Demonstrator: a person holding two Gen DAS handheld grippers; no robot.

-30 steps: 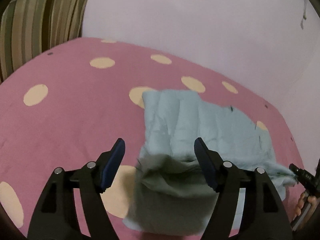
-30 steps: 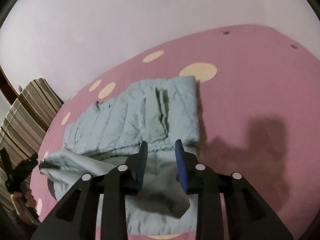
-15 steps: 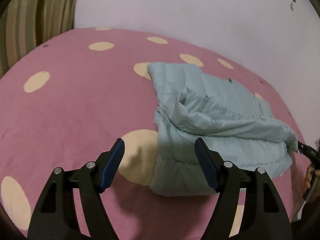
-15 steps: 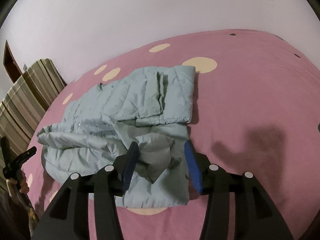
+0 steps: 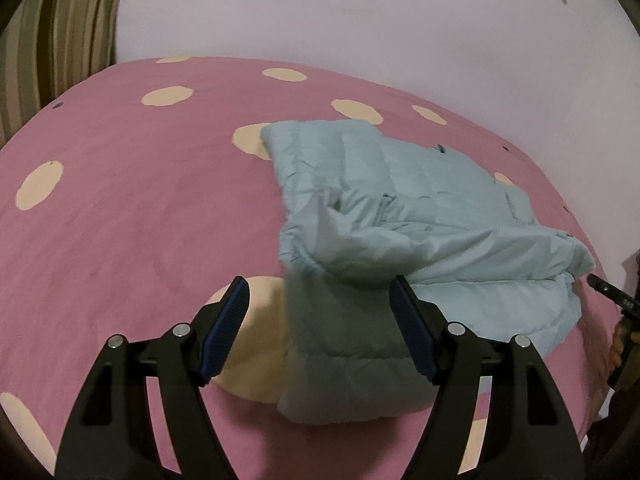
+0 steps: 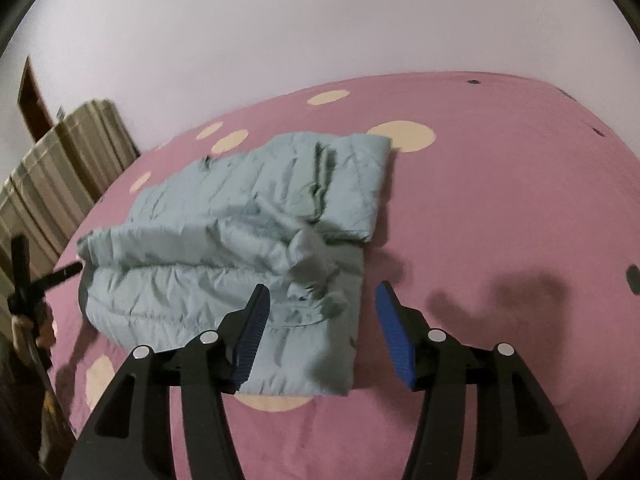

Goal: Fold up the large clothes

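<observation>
A light blue quilted jacket (image 5: pixel 420 208) lies folded over on a pink bedspread (image 5: pixel 140 200) with cream dots. My left gripper (image 5: pixel 318 286) hangs open just above the jacket's near left corner, with nothing between its pads. In the right wrist view the jacket (image 6: pixel 224 240) shows a crumpled fold at its near right end. My right gripper (image 6: pixel 322 290) hovers over that fold; its jaws are opening and the pads stand clear of the cloth. A black fingertip (image 5: pixel 610 294) of the right gripper pokes in at the far right of the left wrist view.
A striped cushion (image 5: pixel 60 40) stands at the bed's far left corner against a pale wall; it also shows as the striped cushion (image 6: pixel 60 168) in the right wrist view. A brown door (image 6: pixel 32 100) stands behind it. A hand (image 6: pixel 28 320) holds the left gripper's frame.
The right gripper's jaws have spread and let go of the jacket's fold, which has dropped onto the jacket. The left gripper has sunk toward the bed and stayed open.
</observation>
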